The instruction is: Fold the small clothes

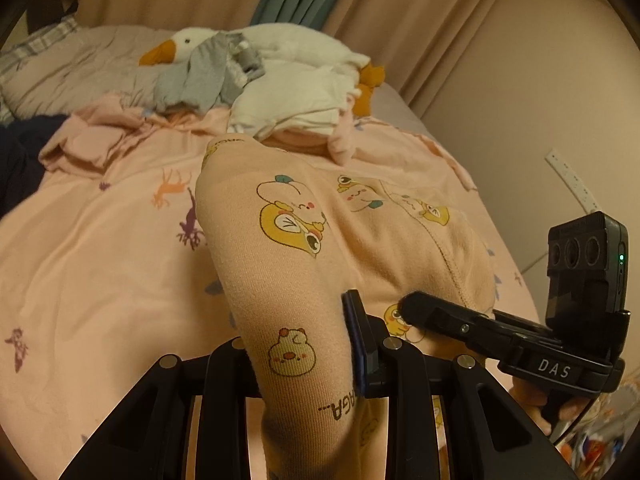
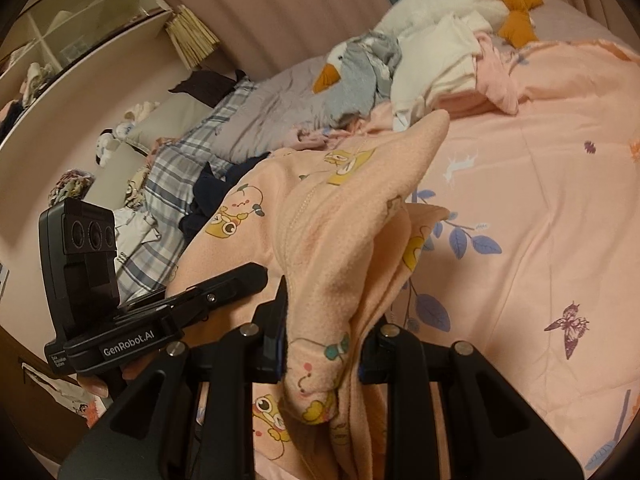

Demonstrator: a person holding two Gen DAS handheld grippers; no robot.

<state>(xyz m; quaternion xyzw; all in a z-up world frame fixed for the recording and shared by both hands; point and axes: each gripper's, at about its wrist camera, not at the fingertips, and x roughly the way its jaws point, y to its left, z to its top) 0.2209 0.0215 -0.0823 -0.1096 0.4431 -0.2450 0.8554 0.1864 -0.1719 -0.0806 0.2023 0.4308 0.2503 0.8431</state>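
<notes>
Pink bedspread below. Left gripper and right gripper each pinching peach garment, lifted above bedspread, presumably for folding.

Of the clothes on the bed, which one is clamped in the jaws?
The peach cartoon-print garment, pinched by both the left gripper and the right gripper. The grey garment and cream garment lie untouched near the plush goose.

garment: soft matt knit, fleecy inside | quilt: smooth matt cotton | goose: plush
</notes>
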